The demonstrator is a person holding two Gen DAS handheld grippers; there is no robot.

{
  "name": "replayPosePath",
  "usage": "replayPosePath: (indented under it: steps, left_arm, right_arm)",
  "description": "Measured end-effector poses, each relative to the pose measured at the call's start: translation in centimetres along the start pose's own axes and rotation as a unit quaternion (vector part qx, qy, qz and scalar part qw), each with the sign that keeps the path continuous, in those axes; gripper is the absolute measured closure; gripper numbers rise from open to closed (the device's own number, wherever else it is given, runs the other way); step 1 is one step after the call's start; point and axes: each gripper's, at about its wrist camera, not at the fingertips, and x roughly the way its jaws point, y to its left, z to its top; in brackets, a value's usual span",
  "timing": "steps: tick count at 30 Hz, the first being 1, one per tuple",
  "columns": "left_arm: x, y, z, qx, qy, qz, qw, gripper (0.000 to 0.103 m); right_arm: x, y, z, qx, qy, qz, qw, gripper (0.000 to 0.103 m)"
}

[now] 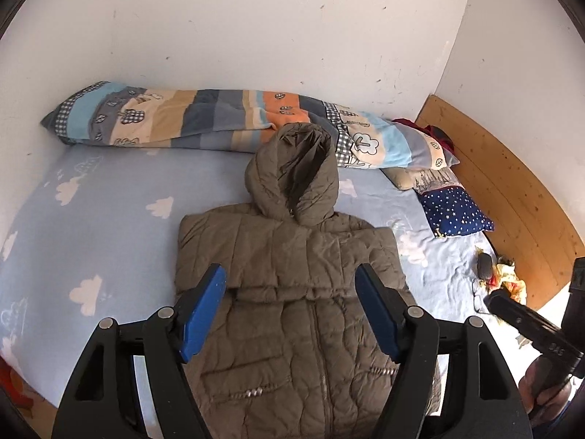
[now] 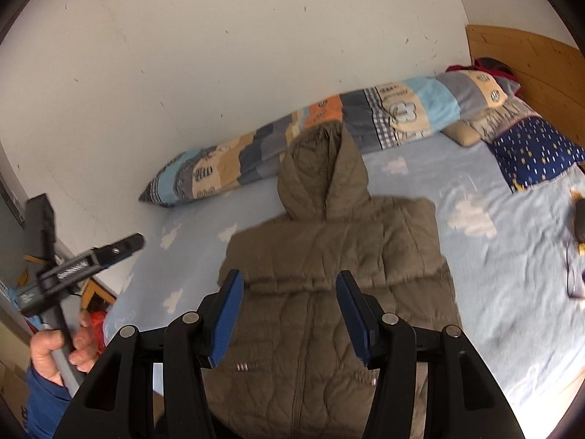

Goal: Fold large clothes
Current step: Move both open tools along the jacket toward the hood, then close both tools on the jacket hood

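Observation:
An olive-brown quilted hooded jacket [image 1: 289,292] lies flat, front up, on the light blue bed sheet [image 1: 91,219]. Both sleeves are folded in over the chest and the hood points toward the wall. My left gripper [image 1: 290,281] is open and empty, held above the jacket's chest. My right gripper [image 2: 289,285] is open and empty, also above the jacket [image 2: 329,274]. The right gripper also shows at the right edge of the left wrist view [image 1: 526,322]; the left gripper shows at the left of the right wrist view [image 2: 91,259], held in a hand.
A striped rolled quilt [image 1: 219,120] lies along the white wall behind the hood. A starry navy pillow [image 1: 453,212] and a wooden headboard [image 1: 512,190] are on the right. Small items [image 1: 497,274] lie on the sheet near the headboard.

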Motion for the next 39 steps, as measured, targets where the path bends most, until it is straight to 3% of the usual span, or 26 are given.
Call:
replayPosePath:
  steps: [5, 9, 12, 18, 26, 30, 35, 36, 37, 39]
  left_arm:
    - [3.2, -0.6, 4.5, 0.004, 0.014, 0.002, 0.9999, 0.03]
    - [7.5, -1.5, 8.7, 0.037, 0.017, 0.029, 0.9988, 0.027]
    - [11.8, -1.5, 11.1, 0.055, 0.028, 0.042, 0.9972, 0.024]
    - [22.3, 0.4, 15.0, 0.056, 0.048, 0.045, 0.9962, 0.024]
    - [37.7, 3.5, 20.0, 0.03, 0.094, 0.049, 0.9939, 0.024]
    - [42.5, 4.6, 21.3, 0.018, 0.086, 0.07, 0.9937, 0.024]
    - [46.2, 5.5, 22.2, 0.011, 0.082, 0.065, 0.9945, 0.024]
    - [46.5, 5.4, 22.3, 0.013, 0.077, 0.066, 0.9948, 0.024]
    - [46.9, 5.4, 22.3, 0.016, 0.074, 0.067, 0.9949, 0.024]
    - [48.0, 5.1, 22.1, 0.024, 0.078, 0.073, 0.994, 0.027]
  right_arm:
    - [2.4, -0.2, 5.3, -0.003, 0.008, -0.001, 1.0, 0.046]
    - [5.9, -0.6, 9.3, -0.011, 0.014, -0.005, 1.0, 0.046]
    - [10.0, -1.4, 12.2, -0.028, 0.022, -0.019, 0.999, 0.046]
    - [21.9, -4.9, 17.6, -0.056, 0.054, -0.04, 0.996, 0.046]
    - [36.3, -10.4, 22.2, -0.025, 0.081, -0.069, 0.994, 0.046]
    - [40.7, -12.5, 24.4, -0.016, 0.079, -0.077, 0.994, 0.046]
    - [45.0, -13.1, 26.0, -0.033, 0.072, -0.102, 0.992, 0.047]
    - [45.7, -13.3, 26.1, -0.037, 0.07, -0.109, 0.991, 0.056]
    - [46.3, -13.4, 26.2, -0.038, 0.072, -0.107, 0.991, 0.077]
    - [47.1, -13.5, 26.2, -0.038, 0.08, -0.11, 0.99, 0.091]
